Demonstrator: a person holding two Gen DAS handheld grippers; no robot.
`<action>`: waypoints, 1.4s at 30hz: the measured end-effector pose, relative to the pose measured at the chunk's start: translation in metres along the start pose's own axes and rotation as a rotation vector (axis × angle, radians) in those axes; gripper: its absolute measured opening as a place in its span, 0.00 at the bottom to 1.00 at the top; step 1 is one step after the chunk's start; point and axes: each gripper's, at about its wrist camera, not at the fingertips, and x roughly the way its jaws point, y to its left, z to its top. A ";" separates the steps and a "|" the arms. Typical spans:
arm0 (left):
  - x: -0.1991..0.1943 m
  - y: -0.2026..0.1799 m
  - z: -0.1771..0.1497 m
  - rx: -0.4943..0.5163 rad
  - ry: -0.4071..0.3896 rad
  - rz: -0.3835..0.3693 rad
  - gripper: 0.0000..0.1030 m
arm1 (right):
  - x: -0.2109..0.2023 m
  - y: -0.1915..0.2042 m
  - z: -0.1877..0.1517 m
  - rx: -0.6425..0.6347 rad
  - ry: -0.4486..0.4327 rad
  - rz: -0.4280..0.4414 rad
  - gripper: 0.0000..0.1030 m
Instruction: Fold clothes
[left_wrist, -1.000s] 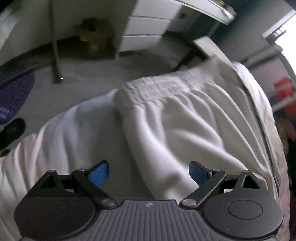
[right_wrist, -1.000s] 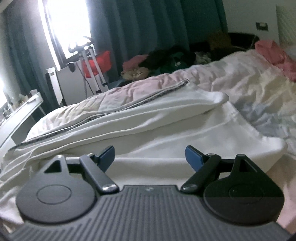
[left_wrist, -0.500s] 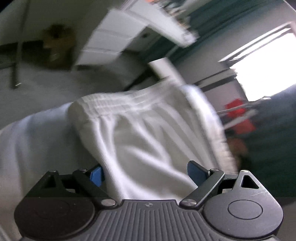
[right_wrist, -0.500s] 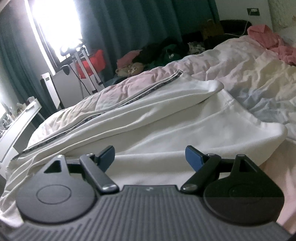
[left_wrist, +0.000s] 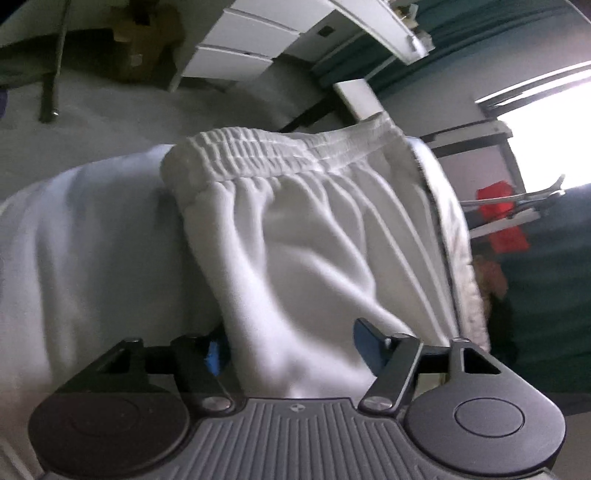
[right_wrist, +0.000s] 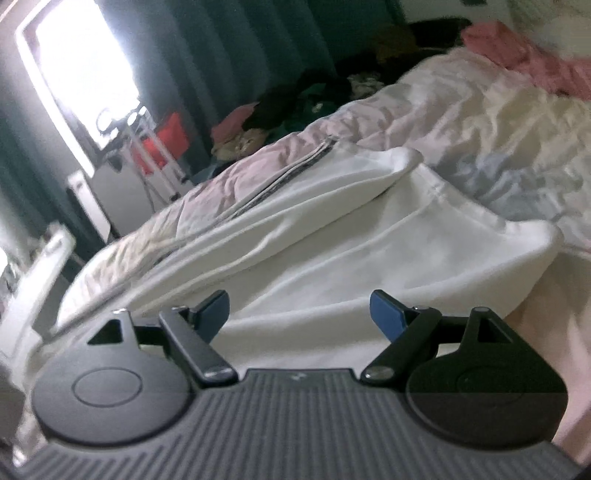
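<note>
White sweatpants (left_wrist: 314, 240) lie on the bed, their gathered elastic waistband (left_wrist: 258, 155) at the far end in the left wrist view. My left gripper (left_wrist: 290, 350) is open, with a fold of the pants bulging between its blue fingers; the cloth partly hides the left finger. In the right wrist view the pants (right_wrist: 369, 251) stretch away with their two legs side by side, the cuffs (right_wrist: 535, 240) towards the right. My right gripper (right_wrist: 299, 314) hovers open just over the legs with nothing gripped.
Rumpled pale bedding (right_wrist: 480, 122) covers the bed, with a pink garment (right_wrist: 535, 62) at the far right. A pile of clothes (right_wrist: 295, 107) lies beyond the bed by dark curtains. A white drawer unit (left_wrist: 236, 51) and floor lie past the bed's edge.
My left gripper has swung right and pushed into the pants, and its fingers have drawn somewhat closer around a fold. The right gripper has tilted and shifted slightly over the legs.
</note>
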 end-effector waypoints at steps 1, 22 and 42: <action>0.001 -0.001 0.000 0.004 0.001 0.011 0.60 | -0.001 -0.011 0.001 0.050 -0.003 -0.007 0.82; 0.014 0.045 0.021 -0.271 -0.092 -0.125 0.25 | 0.039 -0.158 0.019 0.764 -0.006 -0.188 0.38; -0.039 -0.055 0.038 0.081 -0.313 -0.154 0.06 | 0.000 -0.093 0.073 0.460 -0.282 -0.254 0.06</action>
